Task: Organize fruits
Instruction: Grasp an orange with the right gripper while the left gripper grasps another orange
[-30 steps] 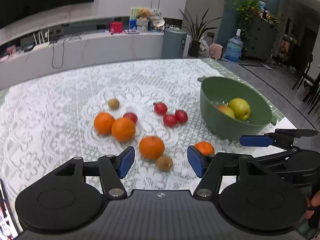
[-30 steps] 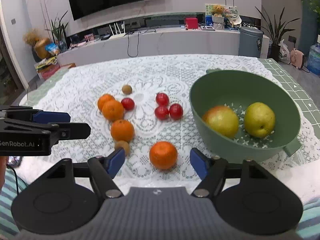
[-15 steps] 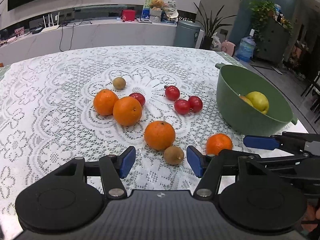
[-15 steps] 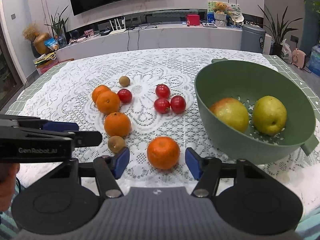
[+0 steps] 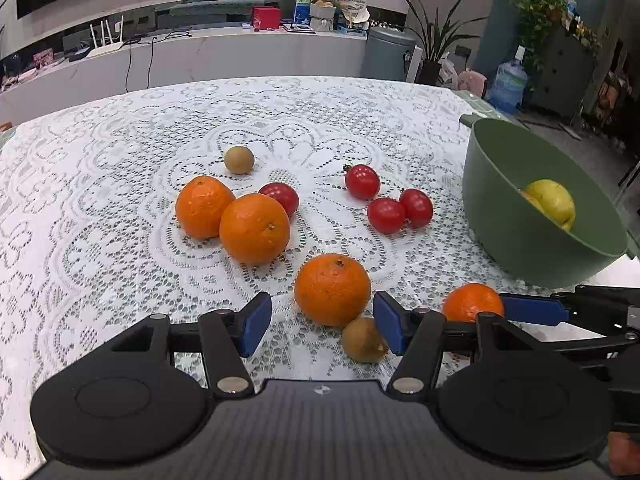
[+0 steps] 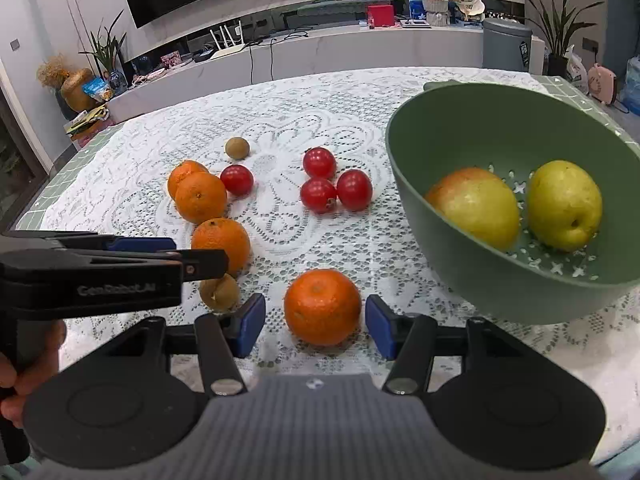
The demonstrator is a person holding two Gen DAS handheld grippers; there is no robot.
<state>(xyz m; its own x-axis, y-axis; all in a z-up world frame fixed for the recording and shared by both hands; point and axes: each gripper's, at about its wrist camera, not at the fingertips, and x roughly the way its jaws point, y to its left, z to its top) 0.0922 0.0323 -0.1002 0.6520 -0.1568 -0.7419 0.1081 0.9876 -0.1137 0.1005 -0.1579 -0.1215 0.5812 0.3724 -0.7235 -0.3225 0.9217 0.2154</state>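
In the right wrist view my right gripper [image 6: 315, 324] is open, with an orange [image 6: 322, 306] between its blue pads and a thin gap on each side. My left gripper [image 5: 322, 326] is open too. Another orange [image 5: 332, 288] lies just ahead of its pads, and a brown kiwi [image 5: 362, 340] rests against that orange beside the right pad. The green bowl [image 6: 500, 288] at the right holds a red-yellow apple [image 6: 476, 208] and a yellow-green apple [image 6: 564, 206]. Seen side-on, the left gripper's fingers [image 6: 140, 245] cross the left of the right wrist view.
On the lace tablecloth [image 5: 100, 200] lie two touching oranges [image 5: 240, 220], several red tomatoes [image 5: 394, 208] and a second kiwi [image 5: 239, 159]. The table's near edge runs just below the bowl [image 5: 520, 232]. A hand [image 6: 28, 372] holds the left tool.
Both grippers have come down and closer to the fruit. The right jaws have narrowed around the front orange. The left gripper now has its orange just ahead of its pads.
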